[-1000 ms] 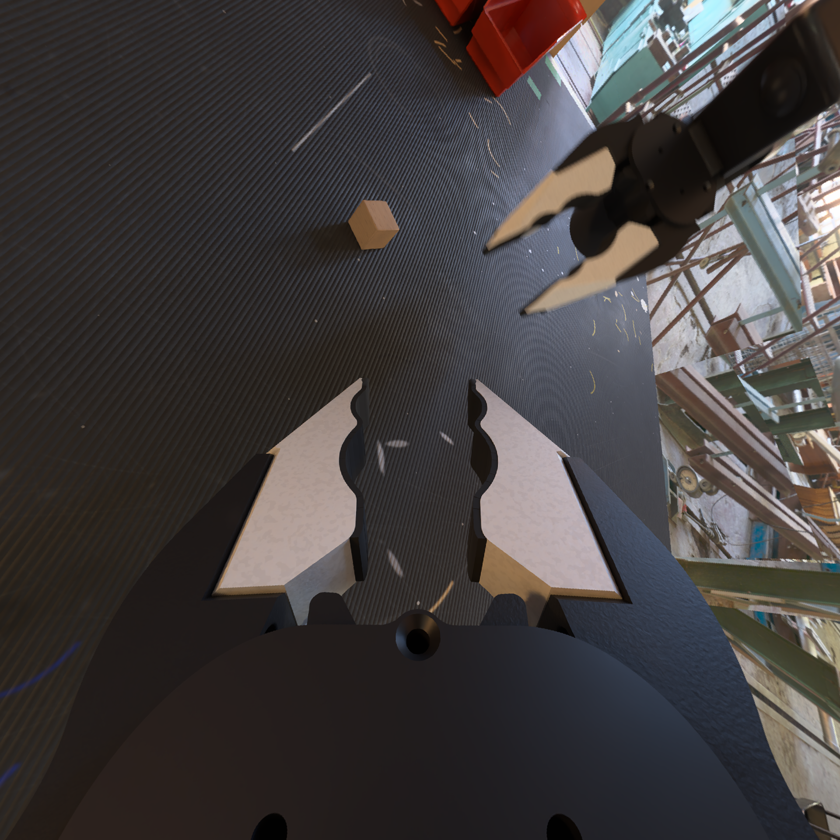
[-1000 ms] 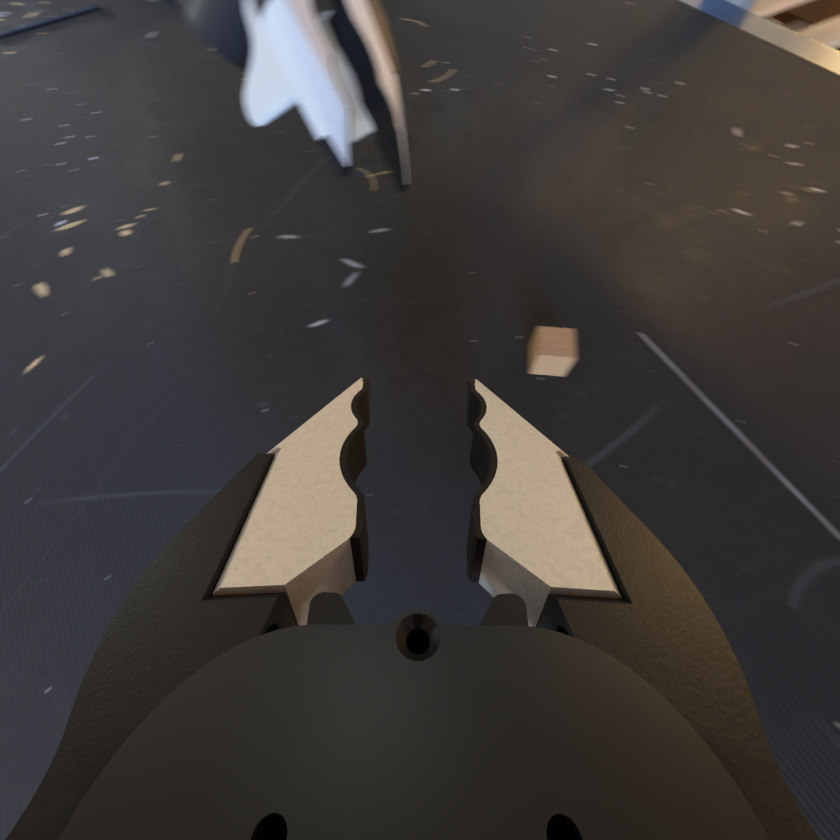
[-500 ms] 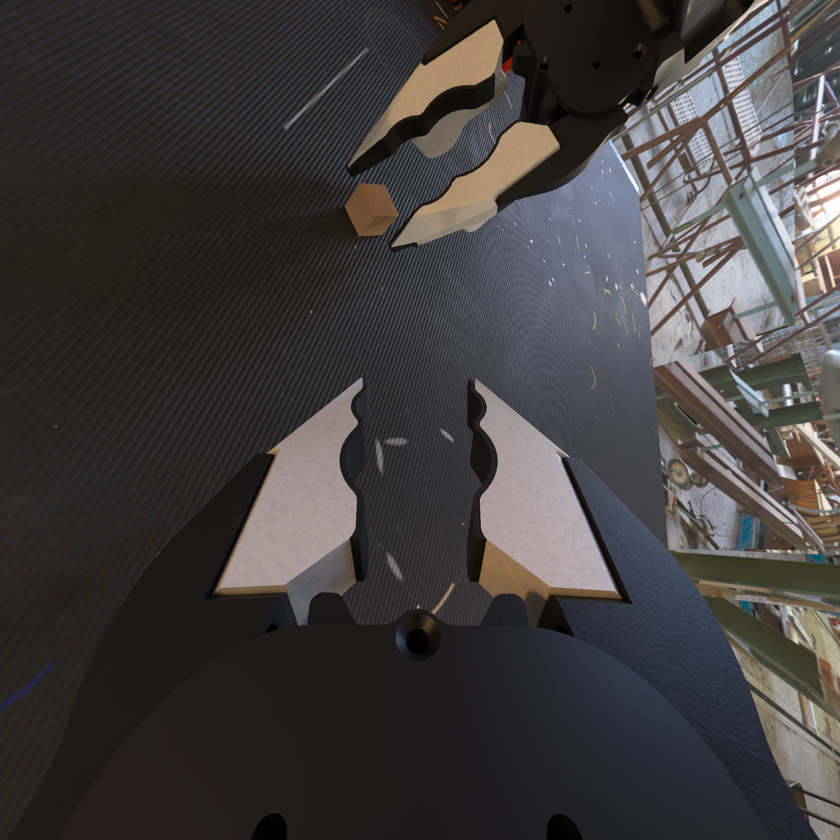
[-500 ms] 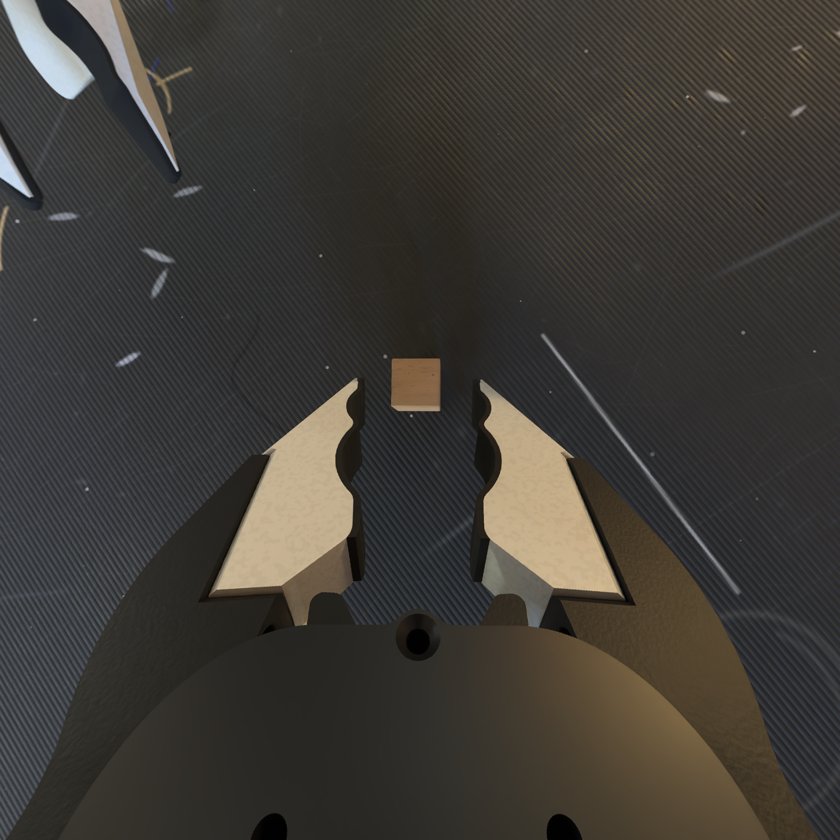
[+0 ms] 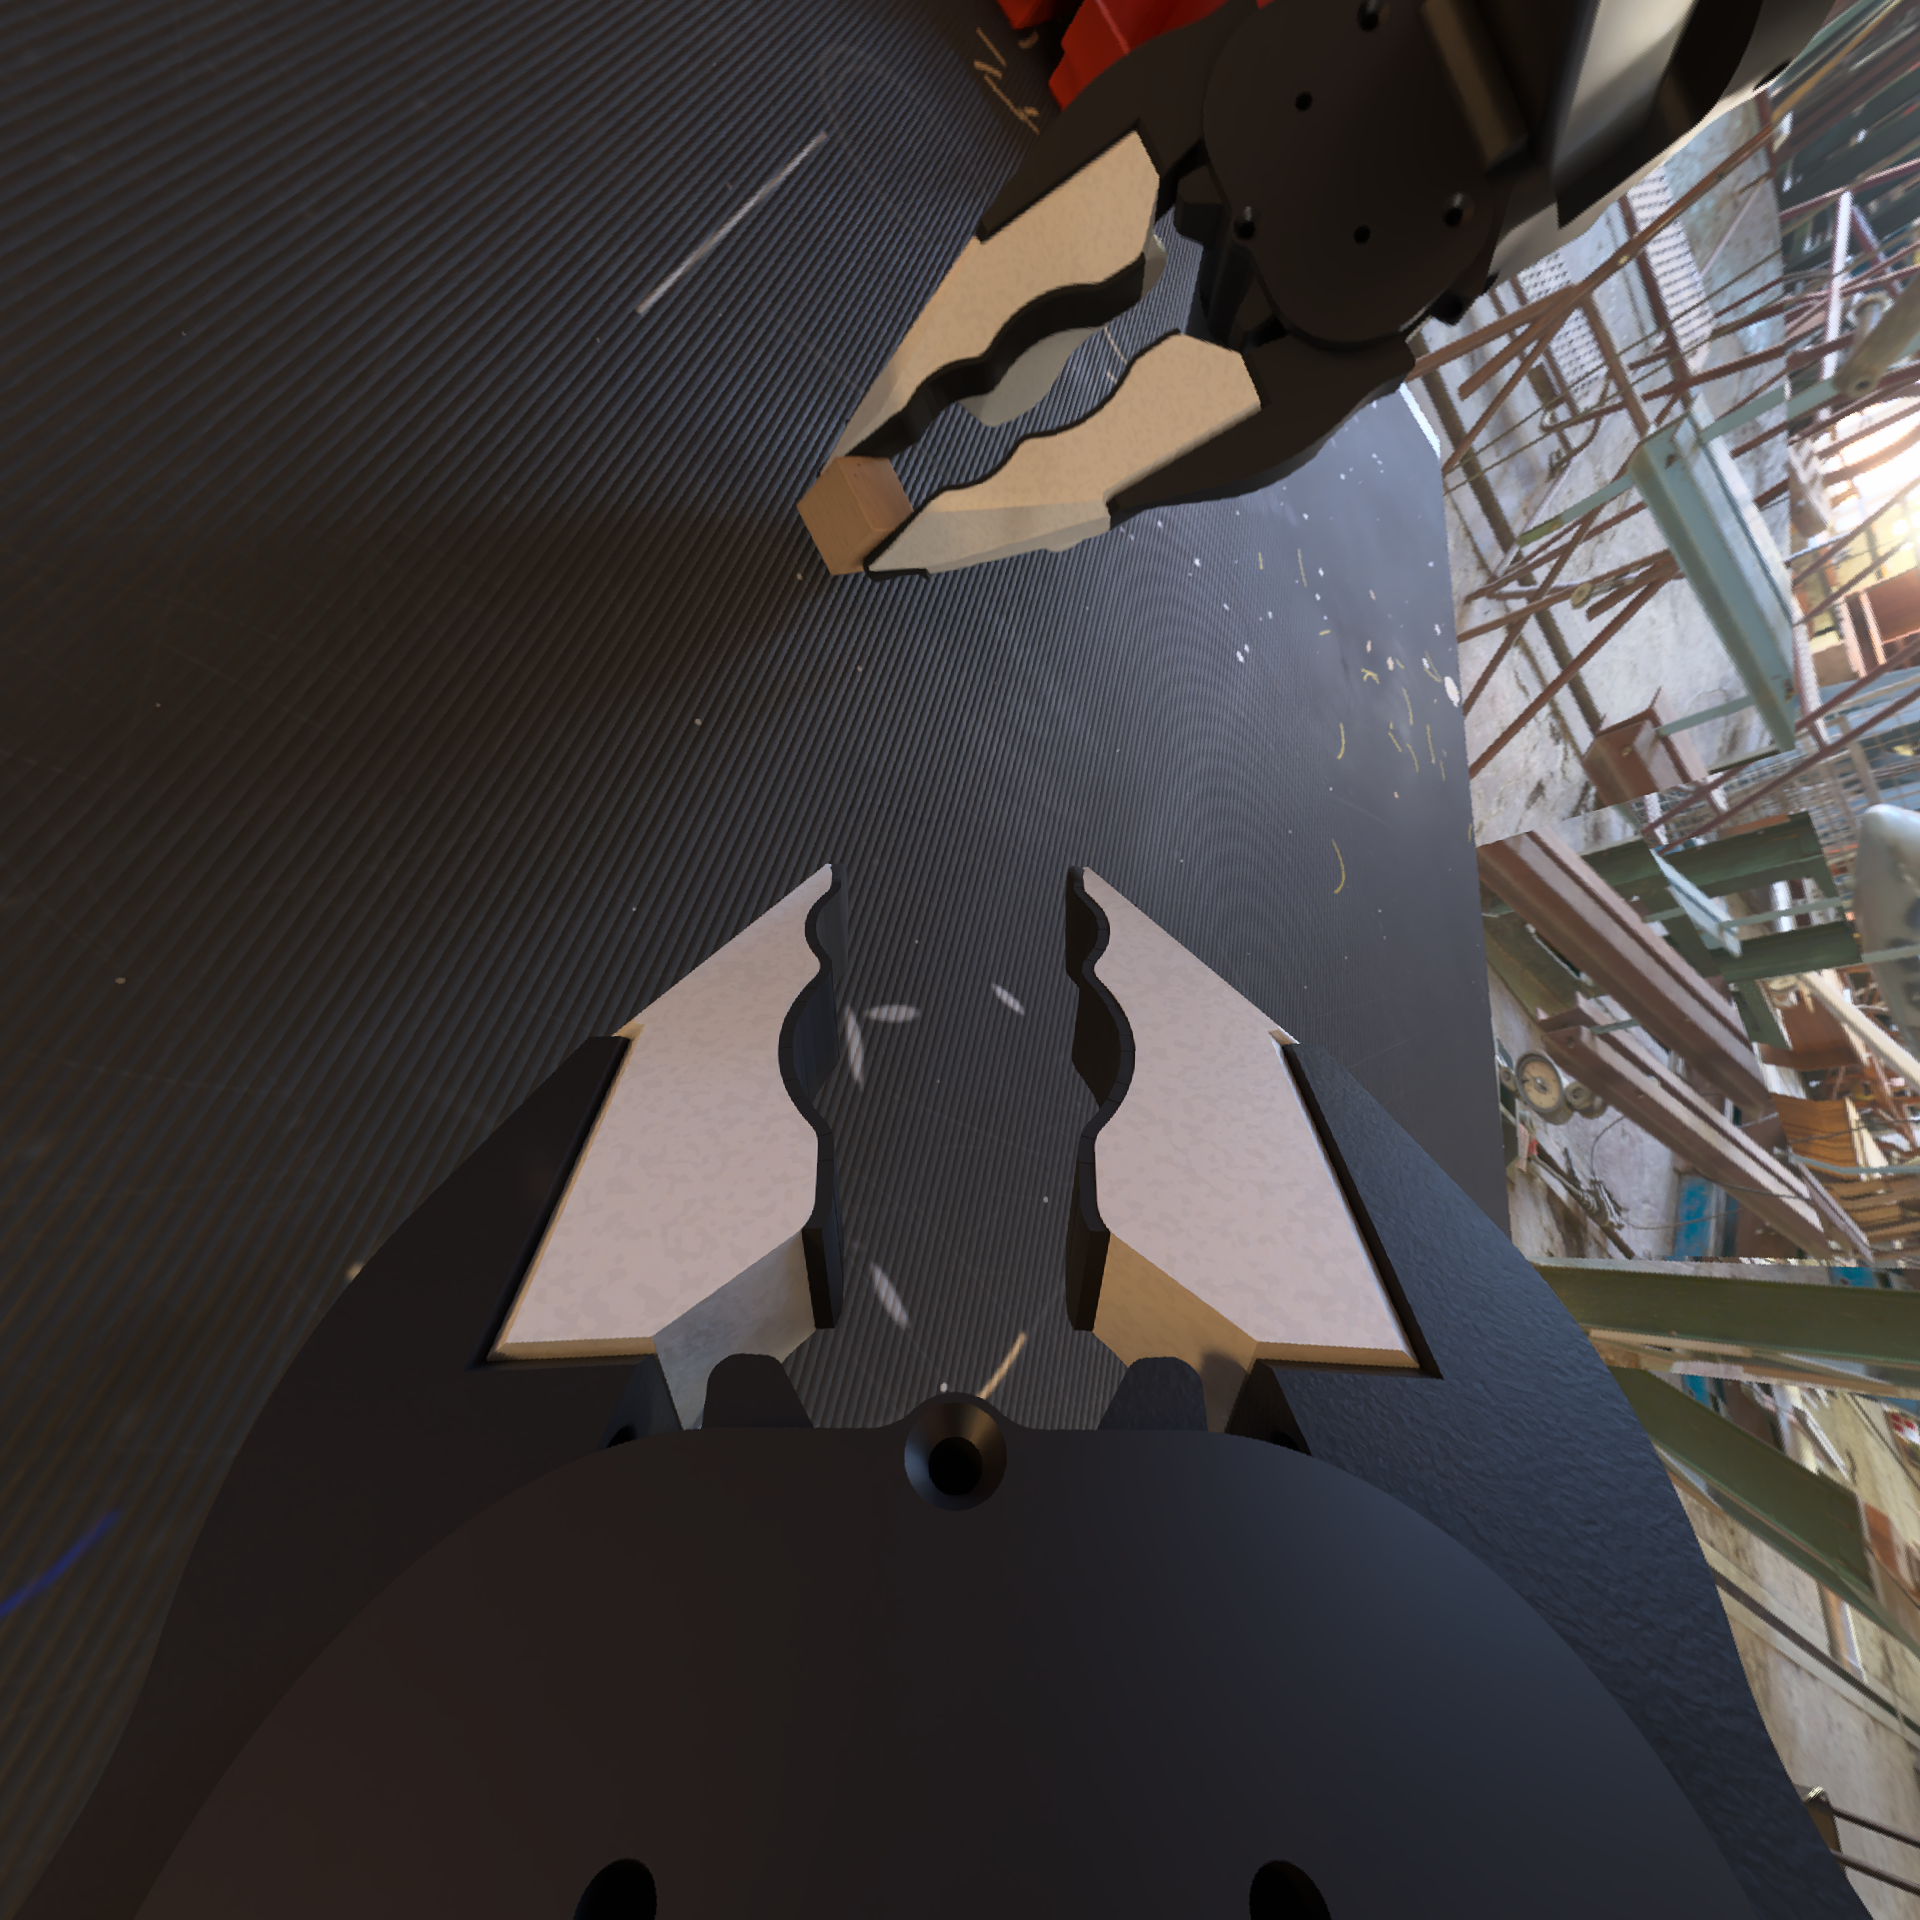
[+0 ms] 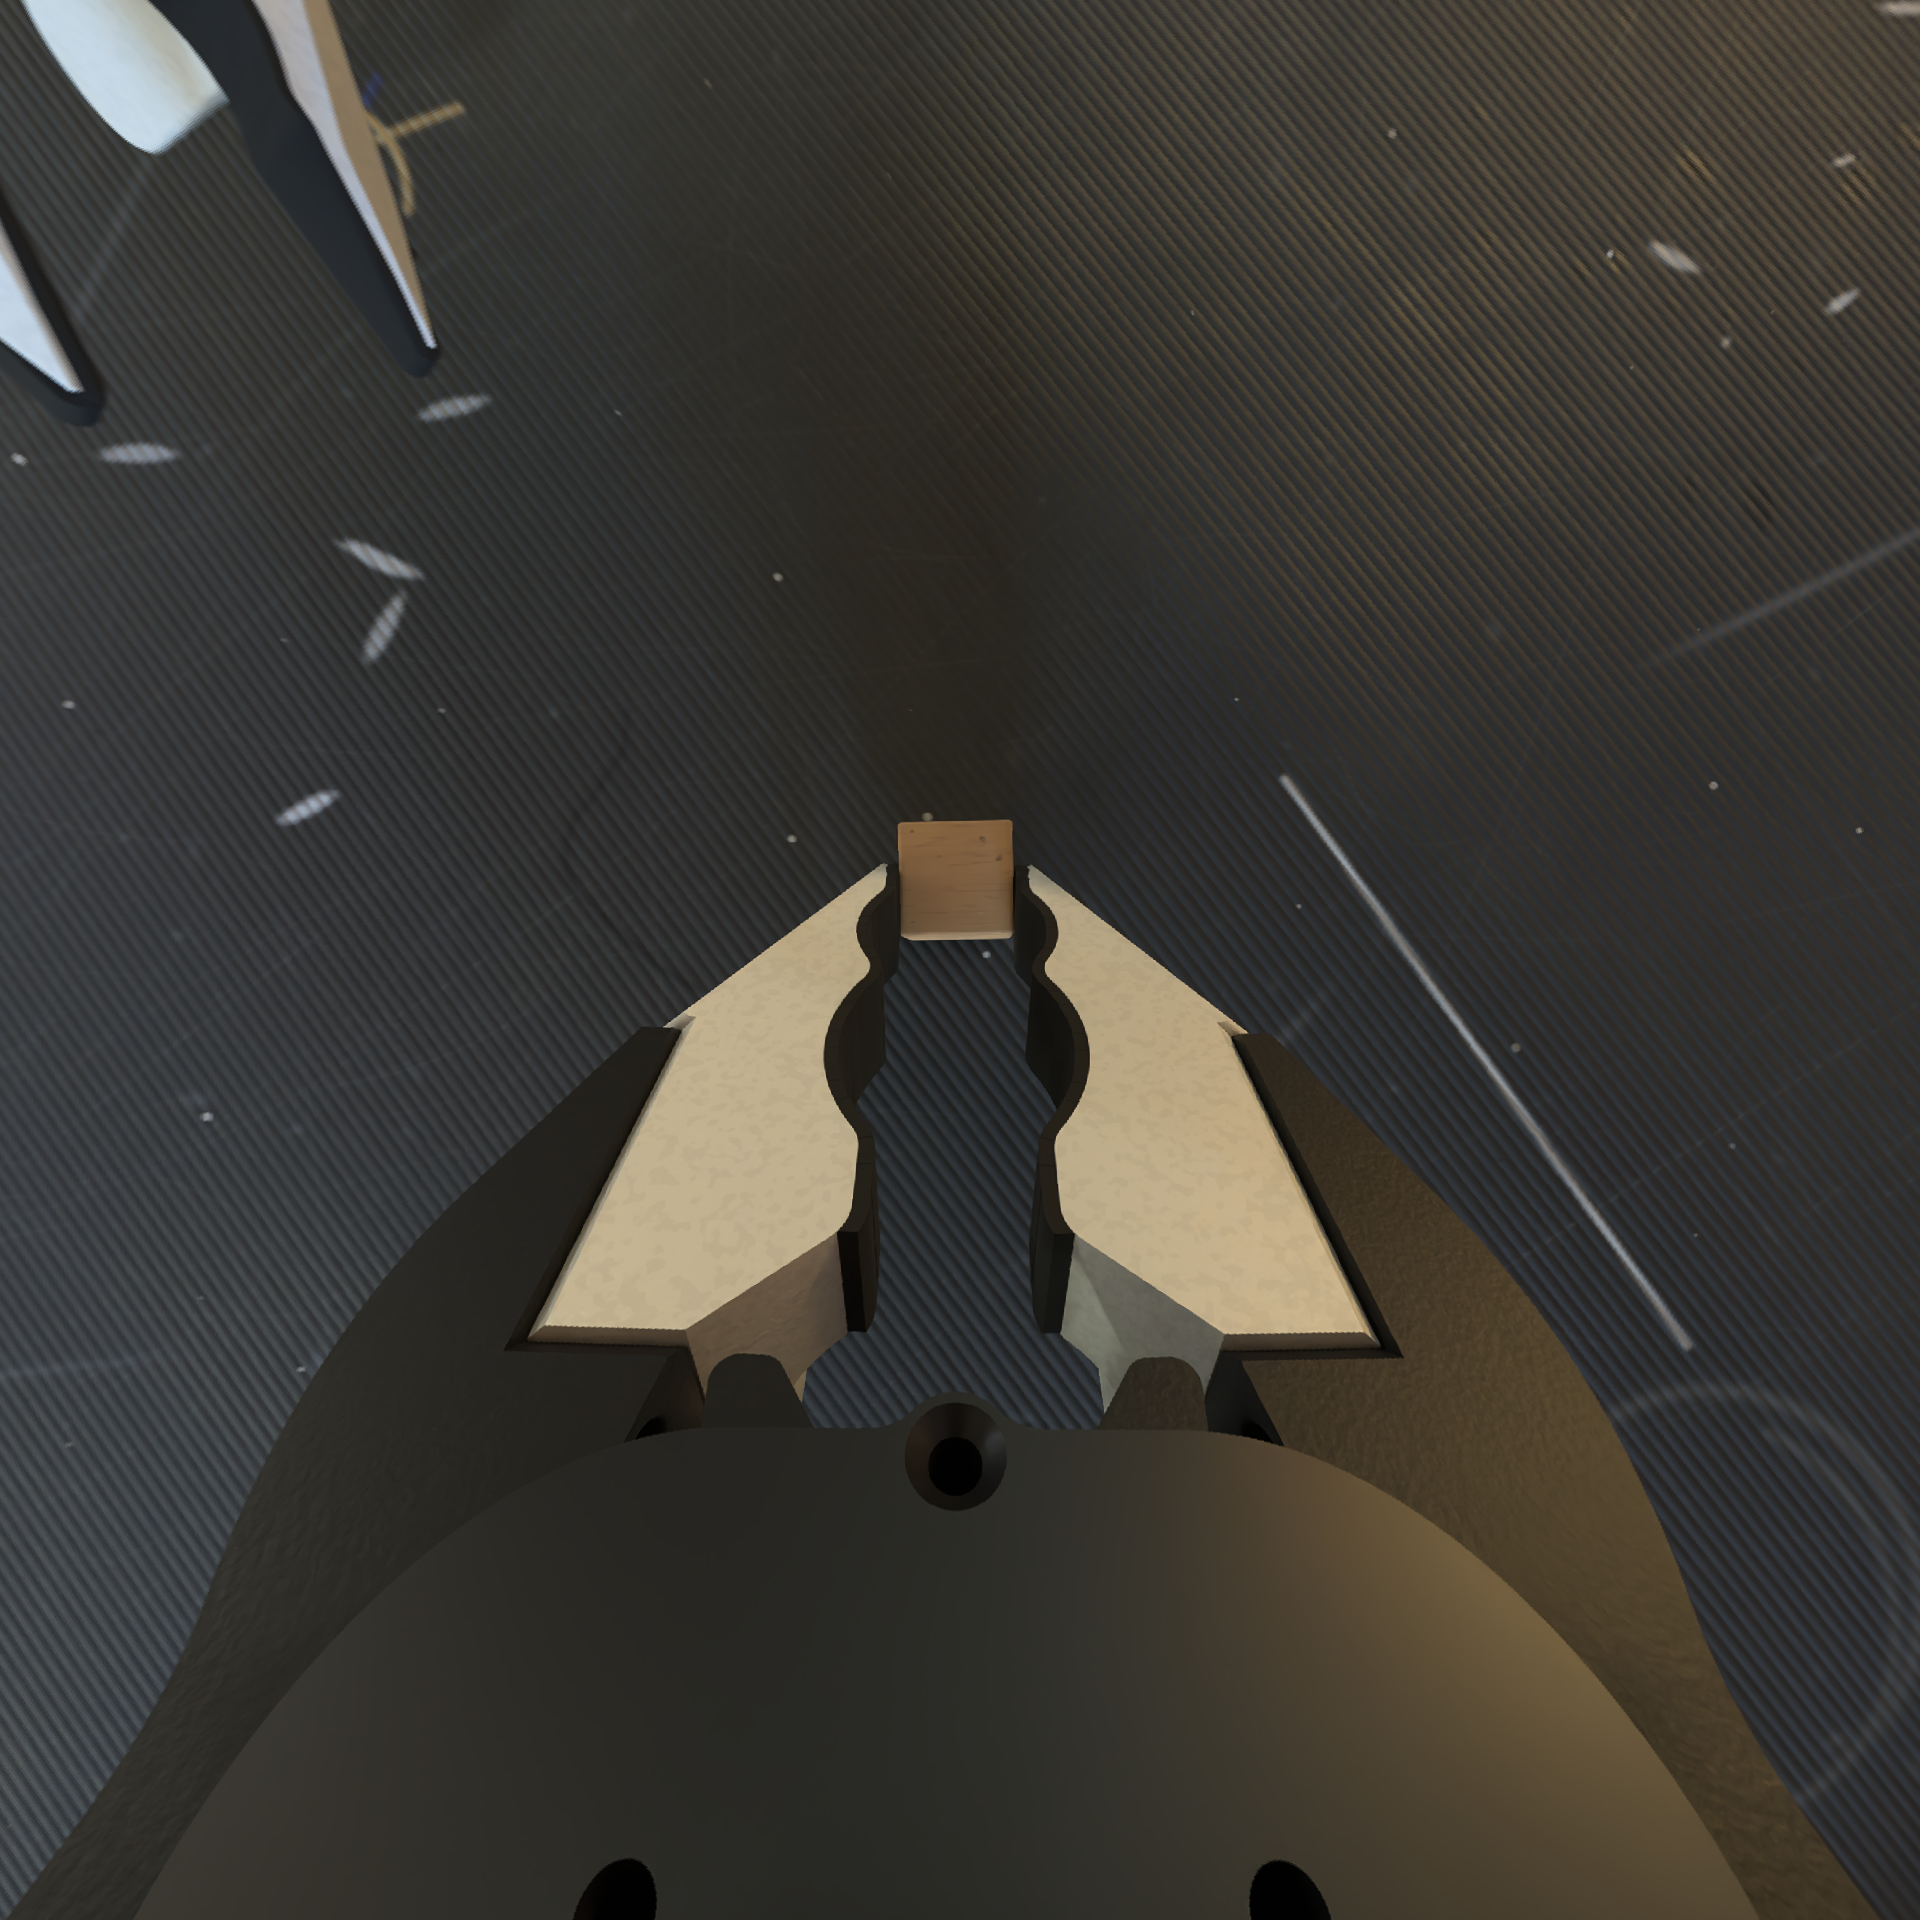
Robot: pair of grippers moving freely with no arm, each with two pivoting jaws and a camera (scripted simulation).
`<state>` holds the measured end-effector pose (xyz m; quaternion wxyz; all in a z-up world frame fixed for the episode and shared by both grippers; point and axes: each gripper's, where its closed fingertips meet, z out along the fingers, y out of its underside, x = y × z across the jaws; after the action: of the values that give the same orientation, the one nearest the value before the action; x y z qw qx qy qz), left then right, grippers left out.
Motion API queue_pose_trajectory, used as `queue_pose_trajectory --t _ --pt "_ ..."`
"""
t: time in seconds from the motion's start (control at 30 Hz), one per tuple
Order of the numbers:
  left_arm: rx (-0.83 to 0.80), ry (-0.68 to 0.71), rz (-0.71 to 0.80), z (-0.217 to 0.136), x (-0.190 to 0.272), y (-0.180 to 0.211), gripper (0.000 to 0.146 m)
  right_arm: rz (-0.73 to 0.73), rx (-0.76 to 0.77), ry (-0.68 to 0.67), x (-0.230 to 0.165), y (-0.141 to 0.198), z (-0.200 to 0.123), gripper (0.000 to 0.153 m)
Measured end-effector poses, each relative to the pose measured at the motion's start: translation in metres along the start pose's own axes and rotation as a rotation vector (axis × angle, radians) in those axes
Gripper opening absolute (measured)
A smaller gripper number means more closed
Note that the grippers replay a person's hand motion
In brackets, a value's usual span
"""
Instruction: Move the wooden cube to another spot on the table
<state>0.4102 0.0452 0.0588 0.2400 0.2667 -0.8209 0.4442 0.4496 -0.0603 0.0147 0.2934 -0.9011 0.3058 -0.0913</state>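
The small wooden cube [image 6: 955, 879] sits between the tips of my right gripper [image 6: 957, 883], whose fingers have closed onto its two sides. In the left wrist view the same cube [image 5: 854, 511] shows at the tips of the right gripper [image 5: 868, 520], low over the dark table. My left gripper [image 5: 951, 883] is open and empty, hovering over the table some way short of the cube. Its fingers [image 6: 353, 208] also show at the top left of the right wrist view.
The dark woven table [image 5: 416, 623] carries scattered pale chips and a long pale scratch [image 6: 1475, 1049]. Red bins [image 5: 1101, 52] stand at the far edge. The table's right edge [image 5: 1465, 831] drops to a cluttered workshop.
My right gripper moved in over the cube, lowered around it, and closed its fingers onto the cube's sides. The left gripper stayed still and open.
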Motion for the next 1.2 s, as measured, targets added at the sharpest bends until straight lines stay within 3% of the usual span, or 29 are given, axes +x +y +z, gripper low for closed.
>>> queue_pose_trajectory --t 0.4,0.7,0.8,0.93,1.2 --pt "0.241 0.06 -0.011 -0.036 0.005 -0.037 0.049 0.064 0.214 0.02 -0.007 -0.019 -0.058 0.021" --pt "0.299 0.142 -0.126 -0.046 -0.002 -0.043 0.048 0.064 0.258 0.28 0.027 0.001 -0.152 0.021" --pt "0.284 0.099 -0.123 -0.047 -0.008 -0.041 0.048 0.07 0.242 0.369 0.039 0.012 -0.182 0.021" --pt "0.202 -0.077 -0.054 -0.044 -0.025 -0.032 0.048 0.092 0.246 0.431 0.046 0.023 -0.208 0.021" --pt "0.01 -0.272 0.152 -0.028 -0.044 -0.013 0.033 0.085 0.25 0.407 0.031 0.027 -0.192 0.021"
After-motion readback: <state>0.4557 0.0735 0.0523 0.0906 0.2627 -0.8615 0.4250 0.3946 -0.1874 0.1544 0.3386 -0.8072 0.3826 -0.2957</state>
